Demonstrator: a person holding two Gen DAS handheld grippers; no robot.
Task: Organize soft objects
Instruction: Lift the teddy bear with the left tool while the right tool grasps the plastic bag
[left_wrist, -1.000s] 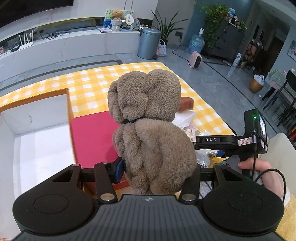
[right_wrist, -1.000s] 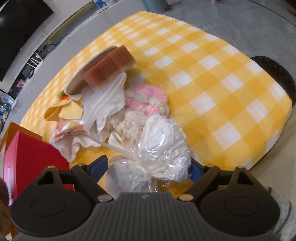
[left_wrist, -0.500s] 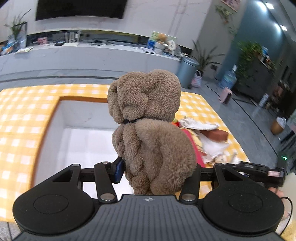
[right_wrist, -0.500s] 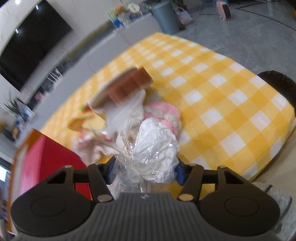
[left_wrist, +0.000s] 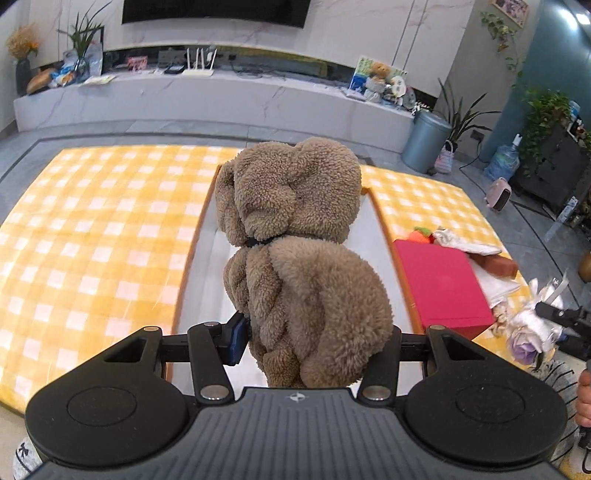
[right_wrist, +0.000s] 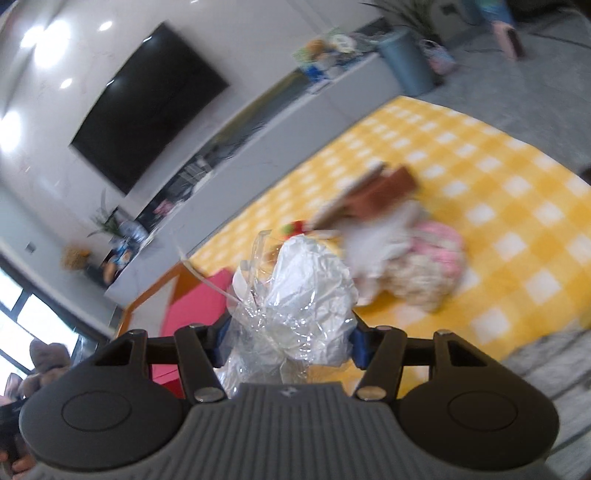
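Observation:
My left gripper is shut on a brown plush toy and holds it upright above a white box with an orange rim. My right gripper is shut on a crinkled clear plastic bundle, lifted off the table; the bundle also shows at the right edge of the left wrist view. A pile of soft things lies on the yellow checked cloth: a pink and cream knitted piece, a white cloth and a brown sponge.
A red lid lies right of the box, between it and the pile. The yellow checked cloth spreads to the left of the box. A grey bin and a white TV bench stand beyond the table.
My left gripper has swung left with the plush toy, from over the red lid to over the white box. My right gripper has closed on the plastic bundle and lifted it up.

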